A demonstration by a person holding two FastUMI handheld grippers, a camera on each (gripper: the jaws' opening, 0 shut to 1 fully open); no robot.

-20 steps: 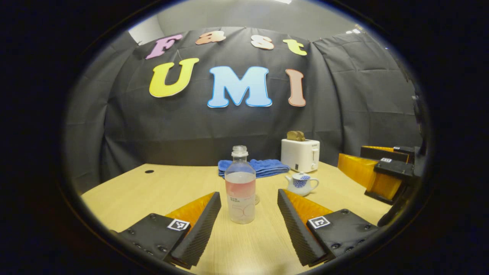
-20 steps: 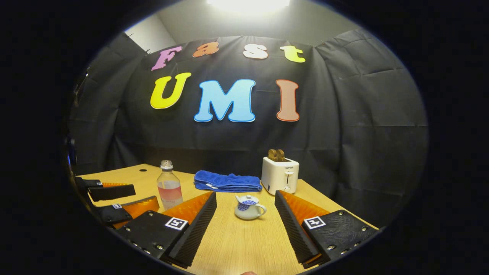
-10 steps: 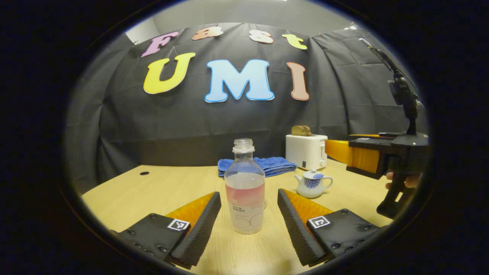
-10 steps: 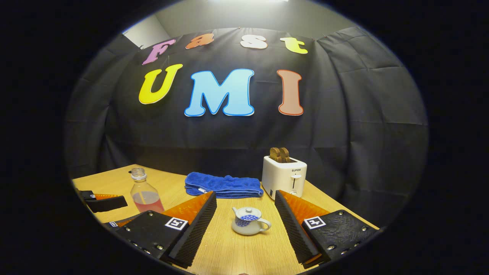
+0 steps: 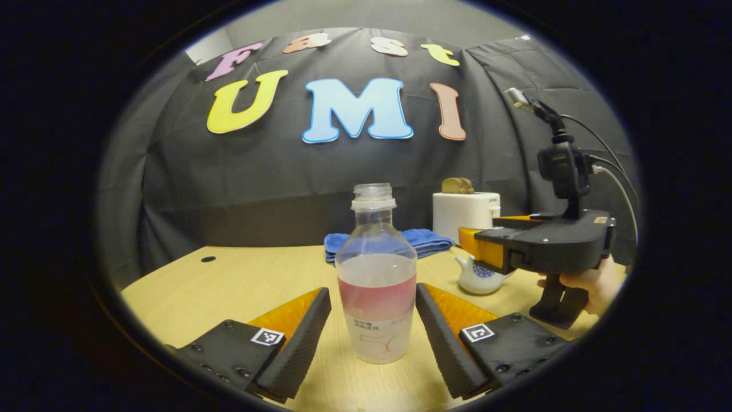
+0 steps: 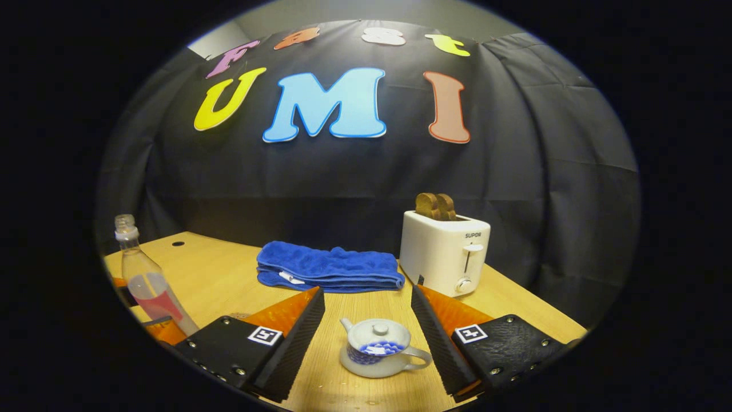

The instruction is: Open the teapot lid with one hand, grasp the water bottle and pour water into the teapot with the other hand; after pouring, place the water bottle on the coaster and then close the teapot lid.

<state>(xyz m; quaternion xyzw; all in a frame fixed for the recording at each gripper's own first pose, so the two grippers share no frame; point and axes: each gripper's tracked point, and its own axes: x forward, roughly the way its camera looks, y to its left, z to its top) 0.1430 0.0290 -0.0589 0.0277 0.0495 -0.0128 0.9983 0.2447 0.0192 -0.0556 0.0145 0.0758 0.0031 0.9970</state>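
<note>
A clear capless water bottle (image 5: 376, 286), about half full with a pink label band, stands upright on the wooden table (image 5: 240, 280). It sits between the fingers of my left gripper (image 5: 373, 332), which is open and not touching it. The bottle (image 6: 146, 277) also appears at the far left of the right gripper view. A small white teapot (image 6: 378, 353) with a blue pattern and its lid on stands between the fingers of my open right gripper (image 6: 369, 335), apart from both. In the left gripper view the right gripper (image 5: 534, 249), held by a hand (image 5: 595, 280), hovers above the teapot (image 5: 477, 279).
A folded blue towel (image 6: 329, 268) lies at the back of the table. A white toaster (image 6: 445, 252) with two bread slices stands to its right, just behind the teapot. The black cloth wall closes the back. The table's right edge runs close past the toaster.
Both grippers have moved forward. The bottle now stands between the left fingers and the teapot between the right fingers. The right gripper has moved in over the teapot.
</note>
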